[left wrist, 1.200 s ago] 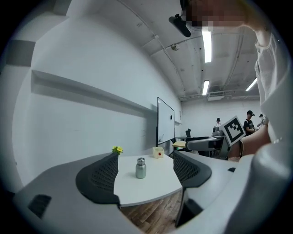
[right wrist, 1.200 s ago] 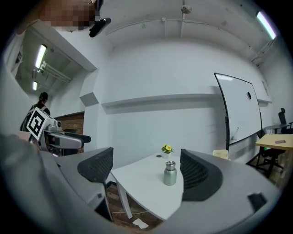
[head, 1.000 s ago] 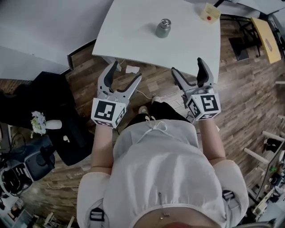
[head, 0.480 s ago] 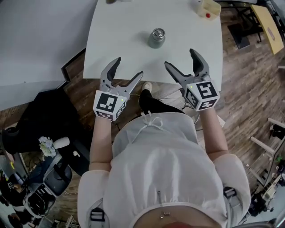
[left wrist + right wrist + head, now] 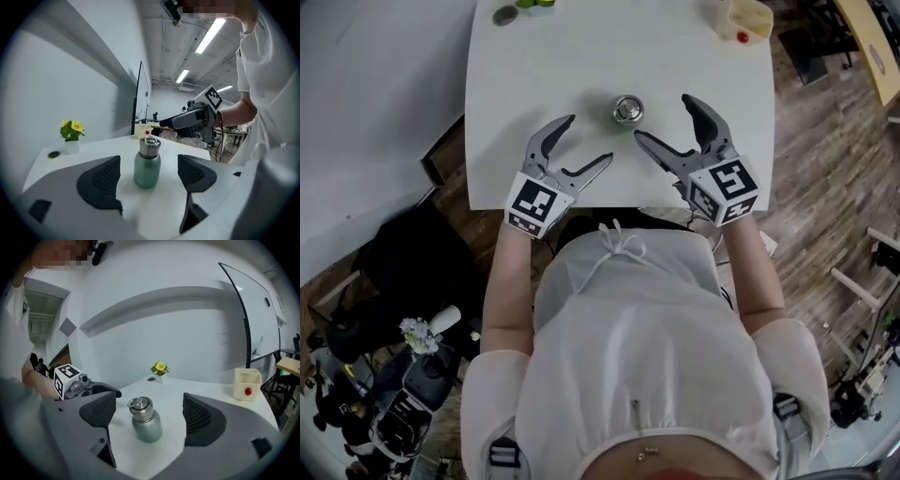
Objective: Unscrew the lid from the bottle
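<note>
A small green bottle (image 5: 625, 112) with a silver lid (image 5: 149, 146) and a ring on top stands upright on the white table (image 5: 581, 56). My left gripper (image 5: 584, 148) is open, just left of and nearer than the bottle; in the left gripper view the bottle (image 5: 147, 164) stands a little beyond its pads. My right gripper (image 5: 667, 120) is open to the bottle's right, and the bottle (image 5: 146, 421) shows between and beyond its jaws. Neither gripper touches it.
A cream box (image 5: 737, 19) with a red dot sits at the table's far right. A small vase with yellow flowers (image 5: 71, 136) and a dark disc (image 5: 504, 15) stand at the far left. Dark bags (image 5: 394, 272) lie on the wooden floor.
Both grippers have moved forward over the table's near edge and closed in on the bottle from either side. Their jaws stay open.
</note>
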`<state>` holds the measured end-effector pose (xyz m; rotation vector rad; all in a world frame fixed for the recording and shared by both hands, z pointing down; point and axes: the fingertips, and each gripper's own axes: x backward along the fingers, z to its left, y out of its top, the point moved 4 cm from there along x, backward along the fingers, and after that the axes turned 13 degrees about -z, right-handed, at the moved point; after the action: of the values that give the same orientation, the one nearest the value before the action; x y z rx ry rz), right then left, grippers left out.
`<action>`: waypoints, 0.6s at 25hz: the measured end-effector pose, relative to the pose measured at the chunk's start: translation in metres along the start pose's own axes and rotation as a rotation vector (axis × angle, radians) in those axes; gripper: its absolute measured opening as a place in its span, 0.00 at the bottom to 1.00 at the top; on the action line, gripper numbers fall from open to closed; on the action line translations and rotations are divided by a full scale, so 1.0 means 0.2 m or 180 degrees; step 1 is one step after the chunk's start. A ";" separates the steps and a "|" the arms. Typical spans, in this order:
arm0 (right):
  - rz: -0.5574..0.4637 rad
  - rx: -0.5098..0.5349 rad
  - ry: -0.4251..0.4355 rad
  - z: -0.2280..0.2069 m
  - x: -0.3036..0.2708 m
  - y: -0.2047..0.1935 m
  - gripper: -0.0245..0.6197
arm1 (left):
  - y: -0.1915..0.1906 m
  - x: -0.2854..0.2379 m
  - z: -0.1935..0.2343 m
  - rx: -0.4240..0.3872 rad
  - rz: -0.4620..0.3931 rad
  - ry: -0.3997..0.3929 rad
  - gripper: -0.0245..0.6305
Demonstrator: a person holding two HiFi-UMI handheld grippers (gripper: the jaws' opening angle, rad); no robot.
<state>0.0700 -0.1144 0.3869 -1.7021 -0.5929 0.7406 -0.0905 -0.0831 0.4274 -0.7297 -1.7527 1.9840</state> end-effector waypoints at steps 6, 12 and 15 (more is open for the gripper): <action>0.0213 0.0116 0.0452 0.04 0.01 -0.10 0.74 | -0.13 -0.18 -0.05 0.0003 0.0038 -0.0396 0.63; 0.0380 0.0206 0.0797 0.06 0.00 -0.15 0.74 | -0.18 -0.31 -0.11 -0.0076 0.0058 -0.0674 0.64; 0.0460 0.0274 0.0936 0.07 -0.04 -0.16 0.65 | -0.21 -0.34 -0.10 -0.0123 0.0085 -0.0811 0.64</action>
<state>0.0534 -0.1025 0.4177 -1.7452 -0.2329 0.5923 -0.0266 -0.1028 0.4748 -0.5331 -1.9375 2.1452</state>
